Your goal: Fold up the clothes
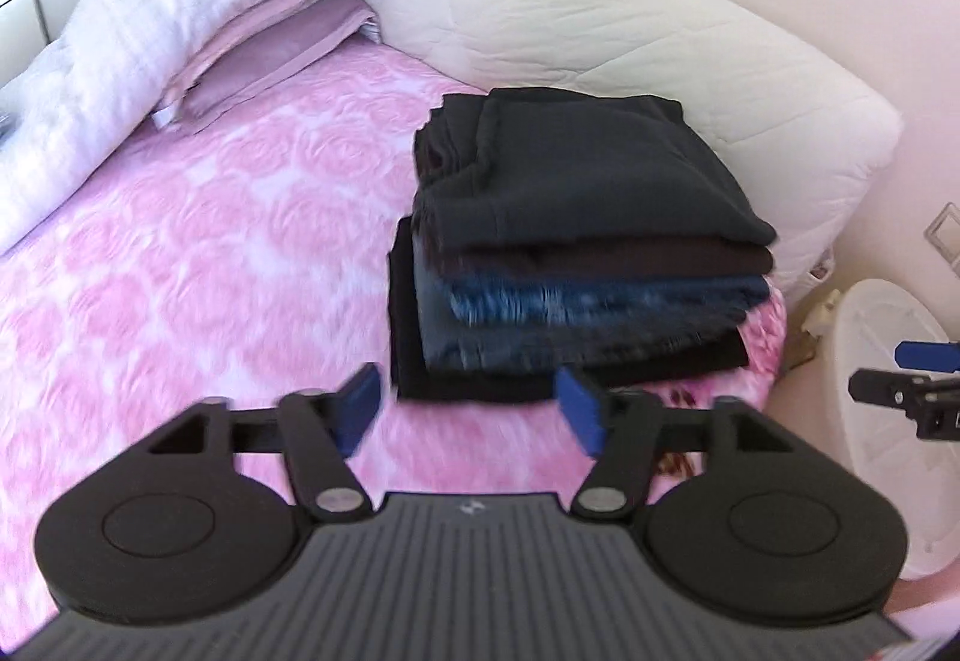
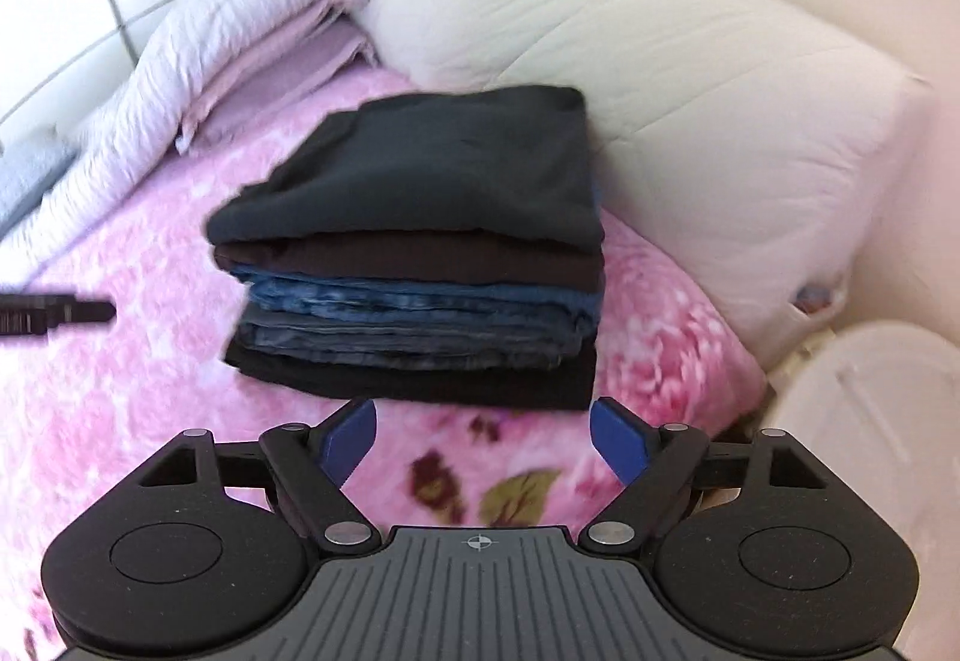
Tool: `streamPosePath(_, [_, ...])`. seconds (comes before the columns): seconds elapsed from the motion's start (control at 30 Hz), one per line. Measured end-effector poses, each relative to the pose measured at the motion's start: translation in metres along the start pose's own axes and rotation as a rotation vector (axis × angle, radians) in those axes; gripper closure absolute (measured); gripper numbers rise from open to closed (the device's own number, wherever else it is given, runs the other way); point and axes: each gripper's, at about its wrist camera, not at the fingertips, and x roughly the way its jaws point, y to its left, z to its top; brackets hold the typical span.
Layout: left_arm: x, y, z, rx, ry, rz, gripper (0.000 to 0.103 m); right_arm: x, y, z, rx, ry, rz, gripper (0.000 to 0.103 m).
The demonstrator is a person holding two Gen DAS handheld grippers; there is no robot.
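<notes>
Both tools released, empty: left tool (image 1: 471, 409), right tool (image 2: 483, 442). Folded clothes stack (image 2: 420, 241) at 12 o'clock on bed (image 1: 198, 217).

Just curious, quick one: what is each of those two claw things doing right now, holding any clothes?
Left gripper: open, fingers apart, nothing between them.
Right gripper: open, fingers apart, holding nothing.

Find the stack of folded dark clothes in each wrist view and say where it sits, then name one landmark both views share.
Left wrist view: the stack of folded dark clothes sits right of centre, on the pink bedspread.
Right wrist view: the stack sits around the centre, leaning left.
Shared landmark: the cream cushion stands just behind the stack in both.
</notes>
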Motion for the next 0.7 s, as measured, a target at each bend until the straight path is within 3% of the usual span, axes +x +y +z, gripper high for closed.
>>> streamPosePath(0.17, [-0.059,-0.006,-0.035,0.004,-0.046,0.012,0.005,-0.045,0.04,-0.013,0.012,-0.026,-0.029,0.021])
streamPosePath(0.37, [-0.101,-0.015,-0.057,0.024,-0.103,0.023,0.004,-0.083,0.059,-0.025,0.041,-0.045,-0.071,0.021])
streamPosePath(0.53, [-0.119,-0.021,-0.061,0.018,-0.089,-0.021,0.007,-0.104,0.065,-0.031,0.039,-0.062,-0.102,0.021])
streamPosePath(0.7, [-0.132,-0.031,-0.059,0.025,-0.095,-0.014,0.007,-0.116,0.069,-0.036,0.045,-0.081,-0.093,0.021])
